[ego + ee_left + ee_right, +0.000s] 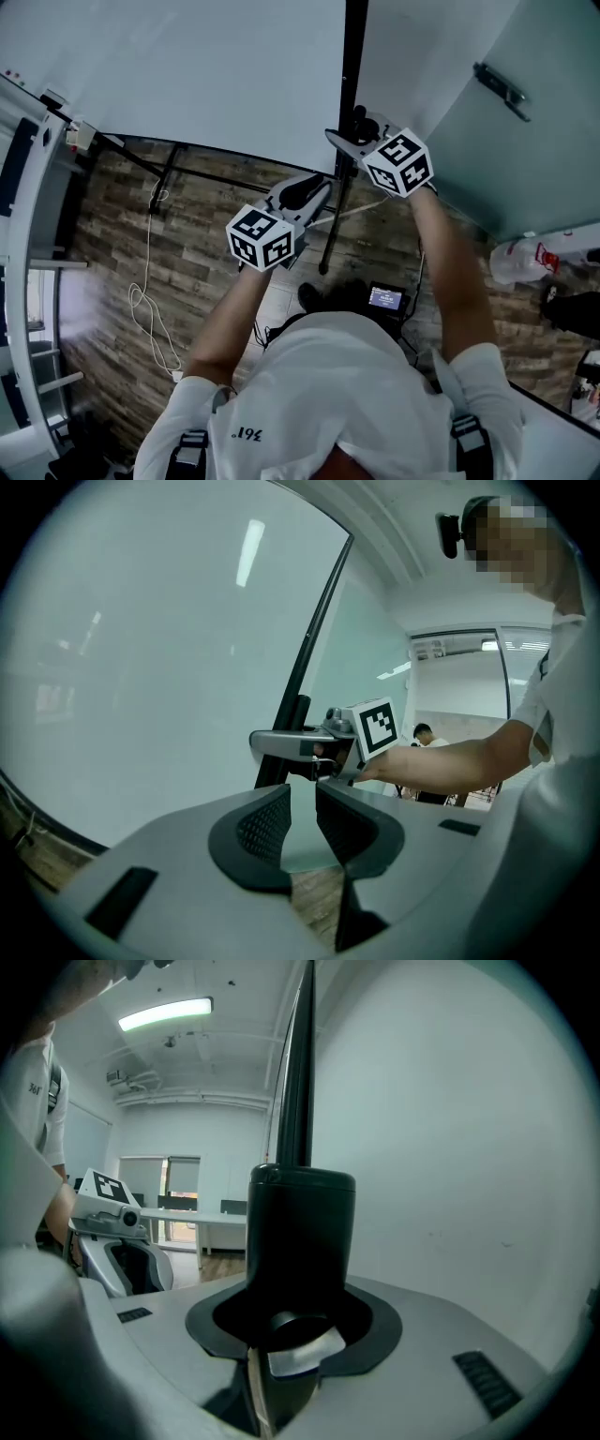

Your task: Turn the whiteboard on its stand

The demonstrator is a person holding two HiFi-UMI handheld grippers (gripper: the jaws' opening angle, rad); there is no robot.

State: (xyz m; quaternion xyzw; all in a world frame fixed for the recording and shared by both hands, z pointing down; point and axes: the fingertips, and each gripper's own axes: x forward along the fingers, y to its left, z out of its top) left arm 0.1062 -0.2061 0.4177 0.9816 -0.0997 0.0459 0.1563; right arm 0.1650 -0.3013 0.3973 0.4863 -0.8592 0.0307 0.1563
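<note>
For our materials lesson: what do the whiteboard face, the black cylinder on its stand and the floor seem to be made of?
The whiteboard looks like a smooth, glossy coated panel, since it reflects a light strip. The black cylinder is probably moulded plastic, judging by its dull, even sheen. The floor shows wood-look planks with grain and joints; whether real wood or laminate is unclear.

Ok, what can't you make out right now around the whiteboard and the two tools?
- Whiteboard top edge: cut off by the head view's upper border.
- Right tool pads: hidden by the black post it clamps, right gripper view.
- Left tool: jaws apart, but the left gripper view can't settle whether the board's edge sits between them or behind.
</note>
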